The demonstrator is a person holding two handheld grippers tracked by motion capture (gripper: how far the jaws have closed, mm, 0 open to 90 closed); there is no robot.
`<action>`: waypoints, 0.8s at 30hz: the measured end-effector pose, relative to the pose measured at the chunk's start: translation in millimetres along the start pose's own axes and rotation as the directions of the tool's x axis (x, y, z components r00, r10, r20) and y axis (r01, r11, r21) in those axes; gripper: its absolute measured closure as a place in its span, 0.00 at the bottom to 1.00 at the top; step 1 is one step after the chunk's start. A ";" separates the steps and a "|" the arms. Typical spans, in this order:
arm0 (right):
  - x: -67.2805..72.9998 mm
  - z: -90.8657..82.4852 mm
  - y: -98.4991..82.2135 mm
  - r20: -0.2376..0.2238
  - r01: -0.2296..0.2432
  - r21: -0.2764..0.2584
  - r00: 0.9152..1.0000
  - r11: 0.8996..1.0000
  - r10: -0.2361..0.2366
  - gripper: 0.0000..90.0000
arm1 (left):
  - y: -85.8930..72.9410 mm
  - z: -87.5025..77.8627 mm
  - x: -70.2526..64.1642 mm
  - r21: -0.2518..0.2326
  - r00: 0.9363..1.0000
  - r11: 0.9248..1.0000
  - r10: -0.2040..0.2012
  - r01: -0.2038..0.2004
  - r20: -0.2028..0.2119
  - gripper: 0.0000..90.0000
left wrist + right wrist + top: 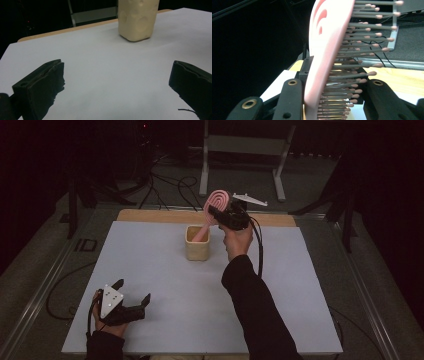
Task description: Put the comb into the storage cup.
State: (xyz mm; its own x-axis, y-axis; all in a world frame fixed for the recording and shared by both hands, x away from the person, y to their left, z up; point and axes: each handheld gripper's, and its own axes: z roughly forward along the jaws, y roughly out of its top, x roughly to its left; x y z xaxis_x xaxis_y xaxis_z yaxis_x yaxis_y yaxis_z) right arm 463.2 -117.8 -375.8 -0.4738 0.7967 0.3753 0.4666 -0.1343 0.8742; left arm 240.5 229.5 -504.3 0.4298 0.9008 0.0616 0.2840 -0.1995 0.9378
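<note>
**Hairbrush at the cup**

Here the right gripper (216,213) clamps a pink hairbrush (215,205) at the head, its jaws closed on the back and the bristles (352,75). The handle points down into the cream cup (197,251) near the far edge of the table (165,285); the brush leans, head above the rim. The left gripper (132,292) rests near the front edge, jaws wide and empty. Judged step: standing the brush in the cup. Next would come lowering until the handle bottoms, then releasing without tipping the cup.
</note>
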 end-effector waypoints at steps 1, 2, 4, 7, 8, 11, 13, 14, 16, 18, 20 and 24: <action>0.1 0.2 -0.1 0.000 -0.001 0.001 1.000 1.000 0.001 0.71 | 0.0 0.0 -0.1 0.000 1.000 1.000 0.001 -0.001 0.000 0.00; 0.1 0.2 -0.1 0.000 -0.001 0.001 1.000 1.000 0.001 0.71 | 0.0 0.0 -0.1 0.000 1.000 1.000 0.001 -0.001 0.000 0.00; 0.4 0.6 -0.6 -0.002 -0.004 0.000 1.000 1.000 0.004 0.71 | 0.0 0.2 -0.2 0.000 1.000 1.000 0.001 -0.001 0.001 0.00; 0.7 1.1 -0.9 -0.002 -0.004 0.000 1.000 1.000 0.004 0.71 | -0.1 0.2 -0.2 -0.001 1.000 1.000 0.001 -0.001 0.002 0.00; 0.7 1.3 -1.0 -0.003 -0.003 0.000 1.000 1.000 0.003 0.71 | -0.1 0.3 -0.2 0.001 1.000 1.000 0.002 -0.002 0.002 0.00; 1.1 1.9 -1.6 -0.004 0.000 0.006 1.000 1.000 0.000 0.71 | -0.1 0.4 -0.4 0.000 1.000 1.000 0.003 -0.003 0.003 0.00; 1.8 2.5 -2.0 -0.004 -0.003 0.005 1.000 1.000 0.003 0.71 | -0.1 0.5 -0.5 0.000 1.000 1.000 0.003 -0.003 0.003 0.00; 1.7 2.8 -2.3 -0.005 0.001 0.006 1.000 1.000 -0.001 0.71 | -0.1 0.6 -0.6 0.000 1.000 1.000 0.002 -0.002 0.003 0.00; 1.9 3.7 -2.9 -0.006 0.002 0.008 1.000 1.000 -0.002 0.71 | -0.2 0.7 -0.8 0.001 1.000 1.000 0.003 -0.003 0.003 0.00; 1.9 4.4 -3.5 -0.005 0.002 0.010 1.000 1.000 -0.002 0.71 | -0.3 1.0 -1.0 0.002 1.000 1.000 0.003 -0.003 0.004 0.00; 1.4 5.5 -4.0 -0.005 0.001 0.012 1.000 1.000 -0.001 0.71 | -0.3 1.4 -1.0 0.003 1.000 1.000 0.005 -0.005 0.005 0.00; -0.1 8.2 -5.7 -0.003 0.000 0.020 1.000 1.000 0.000 0.71 | -0.3 1.4 -0.7 0.001 1.000 1.000 0.003 -0.003 0.004 0.00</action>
State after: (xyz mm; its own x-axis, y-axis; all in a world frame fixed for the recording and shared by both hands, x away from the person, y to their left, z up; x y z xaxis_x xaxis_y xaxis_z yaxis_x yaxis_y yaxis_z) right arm 466.7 -112.2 -383.3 -0.4761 0.7951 0.3758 0.4809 -0.1224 0.8682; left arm 241.2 228.3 -505.0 0.4339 0.8988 0.0628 0.2836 -0.2024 0.9373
